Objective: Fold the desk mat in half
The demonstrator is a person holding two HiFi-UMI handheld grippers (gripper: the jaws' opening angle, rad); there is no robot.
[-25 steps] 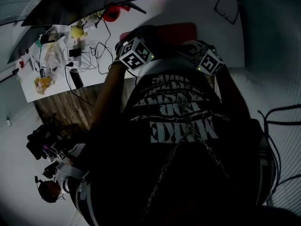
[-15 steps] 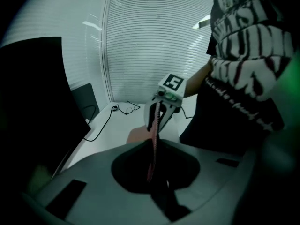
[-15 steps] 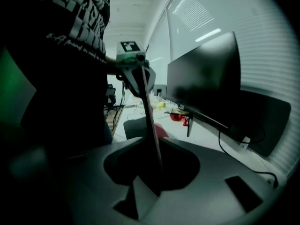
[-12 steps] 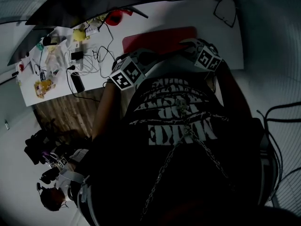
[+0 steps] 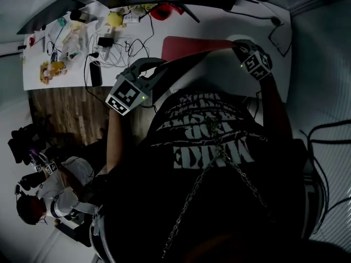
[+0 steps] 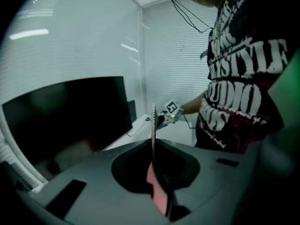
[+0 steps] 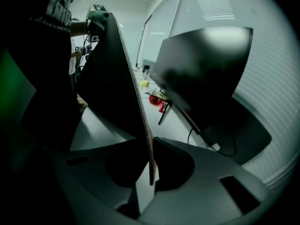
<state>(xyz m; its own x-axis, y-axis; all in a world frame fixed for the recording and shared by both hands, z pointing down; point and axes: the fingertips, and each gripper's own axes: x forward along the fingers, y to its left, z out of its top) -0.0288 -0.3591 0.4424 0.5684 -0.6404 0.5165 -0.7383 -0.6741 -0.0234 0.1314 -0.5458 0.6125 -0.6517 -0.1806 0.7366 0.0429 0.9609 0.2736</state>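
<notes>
Left gripper (image 6: 153, 149) and right gripper (image 7: 149, 165) each pinch the desk mat's (image 5: 189, 48) raised edge; uneven travel would skew the fold.

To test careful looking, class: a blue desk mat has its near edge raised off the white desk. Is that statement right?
It is wrong in one respect. The desk mat is red, not blue, as the head view shows. Its near edge is indeed raised off the white desk.

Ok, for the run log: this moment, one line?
left tool: shut on mat | right tool: jaws just closed on mat | mat: near edge lifted
</notes>
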